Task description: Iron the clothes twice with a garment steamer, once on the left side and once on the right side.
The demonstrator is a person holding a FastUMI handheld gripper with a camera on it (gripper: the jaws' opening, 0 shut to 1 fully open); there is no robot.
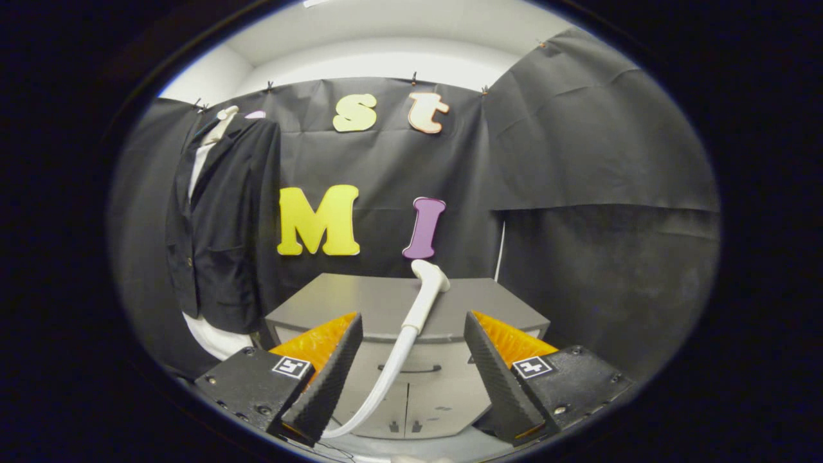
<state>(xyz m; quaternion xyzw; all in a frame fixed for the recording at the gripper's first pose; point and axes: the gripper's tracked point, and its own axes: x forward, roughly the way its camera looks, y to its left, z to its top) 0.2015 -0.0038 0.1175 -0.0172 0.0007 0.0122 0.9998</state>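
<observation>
Jaws stand wide apart around the smooth white steamer (pixel 421 302) lying on the grey counter (pixel 360 299); dark jacket (pixel 222 225) hangs left of it.

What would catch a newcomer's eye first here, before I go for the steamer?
The white garment steamer stands out: its head lies on the grey cabinet top, just beyond the open tool, with its hose hanging down between the fingers. Next is the dark jacket hanging over a white garment against the black cloth wall, beside the cabinet and well off to one side of the fingers.
</observation>
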